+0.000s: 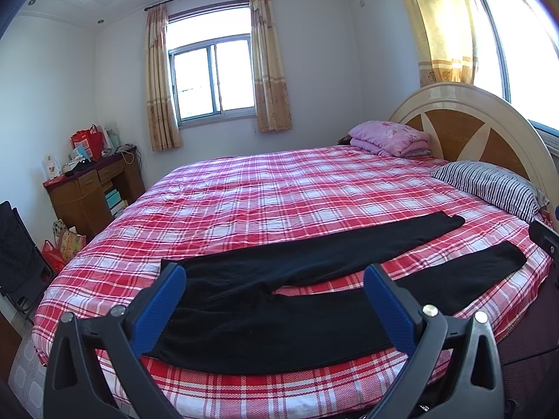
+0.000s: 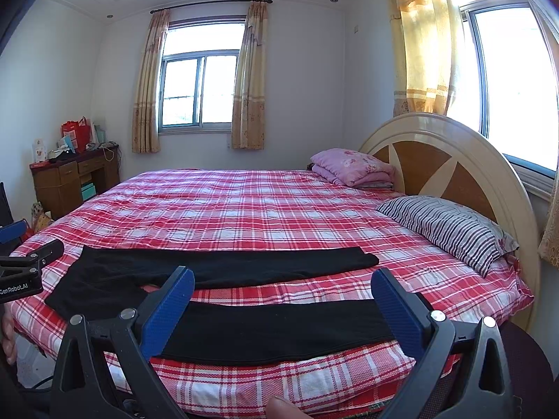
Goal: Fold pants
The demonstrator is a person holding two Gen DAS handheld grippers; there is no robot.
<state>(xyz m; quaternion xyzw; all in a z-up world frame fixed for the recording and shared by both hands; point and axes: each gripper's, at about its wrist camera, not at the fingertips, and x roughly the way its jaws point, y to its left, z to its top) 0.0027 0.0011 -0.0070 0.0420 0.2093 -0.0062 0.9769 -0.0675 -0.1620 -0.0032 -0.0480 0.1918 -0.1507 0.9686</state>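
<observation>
Left wrist view: left gripper [image 1: 274,281] spread wide, holding nothing, over the waist end of the black pants [image 1: 279,300] lying flat along the near bed [image 1: 244,188] edge; right wrist view: right gripper [image 2: 281,286] likewise wide and empty above the near leg, bare plaid beyond.

The left gripper [image 1: 274,282] is held level with its blue-padded fingers [image 1: 174,279] spread wide, nothing gripped between them. The right gripper [image 2: 283,288] is held likewise, fingers [image 2: 387,291] wide apart. A fingertip [image 2: 283,406] is seen at the near edge.
</observation>
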